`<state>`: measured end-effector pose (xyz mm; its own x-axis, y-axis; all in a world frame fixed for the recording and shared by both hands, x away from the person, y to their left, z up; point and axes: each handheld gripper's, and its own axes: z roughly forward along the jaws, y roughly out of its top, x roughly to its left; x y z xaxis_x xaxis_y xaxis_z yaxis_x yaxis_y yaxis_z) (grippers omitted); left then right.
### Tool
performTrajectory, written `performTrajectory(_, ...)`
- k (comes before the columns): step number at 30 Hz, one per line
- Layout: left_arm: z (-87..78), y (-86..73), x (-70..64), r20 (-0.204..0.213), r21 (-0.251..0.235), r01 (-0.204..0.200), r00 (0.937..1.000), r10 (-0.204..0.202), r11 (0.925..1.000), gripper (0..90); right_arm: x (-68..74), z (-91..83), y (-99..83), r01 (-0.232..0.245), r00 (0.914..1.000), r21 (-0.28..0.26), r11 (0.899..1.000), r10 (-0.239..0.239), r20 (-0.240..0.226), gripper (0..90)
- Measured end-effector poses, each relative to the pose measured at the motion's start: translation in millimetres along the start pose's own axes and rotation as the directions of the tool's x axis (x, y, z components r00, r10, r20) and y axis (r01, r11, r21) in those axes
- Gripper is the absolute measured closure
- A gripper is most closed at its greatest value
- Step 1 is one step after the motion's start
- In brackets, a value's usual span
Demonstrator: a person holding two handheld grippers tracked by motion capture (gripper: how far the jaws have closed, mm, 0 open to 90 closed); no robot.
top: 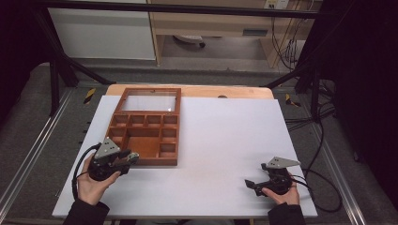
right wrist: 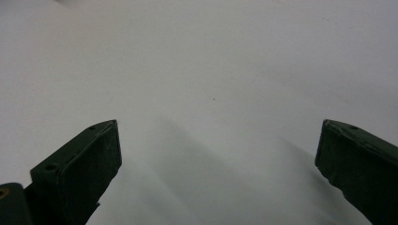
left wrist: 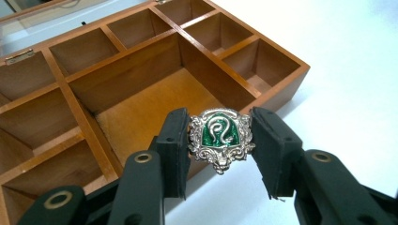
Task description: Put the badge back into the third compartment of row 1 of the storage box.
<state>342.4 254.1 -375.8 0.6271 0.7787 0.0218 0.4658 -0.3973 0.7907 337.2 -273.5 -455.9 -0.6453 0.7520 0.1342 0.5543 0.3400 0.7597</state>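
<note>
Wooden box [top: 146, 136] lies open on the white board [top: 225, 140]; the left gripper [left wrist: 219, 140], at its near corner, clamps a green crest badge [left wrist: 219, 133]. Right gripper [top: 253, 183] rests wide open, well apart.

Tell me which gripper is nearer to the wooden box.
Left. The left gripper sits at the near left corner of the wooden box, holding a green and silver badge above it. The right gripper rests far off over the white board, open.
</note>
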Motion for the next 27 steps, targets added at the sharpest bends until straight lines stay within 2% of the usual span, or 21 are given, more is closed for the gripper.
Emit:
performTrajectory(18,2.4,18.3,11.4,-0.026,-0.015,0.013,0.9996,-0.014,0.9998,57.5,-0.2,0.0,0.0,0.003,1.0000,0.000,1.000,-0.003,0.001,1.0)
performTrajectory(27,9.5,26.1,15.9,-0.036,-0.009,0.016,0.9992,-0.017,0.9998,57.5,-0.1,0.4,-0.2,0.003,1.0000,0.000,1.000,-0.003,0.002,1.0)
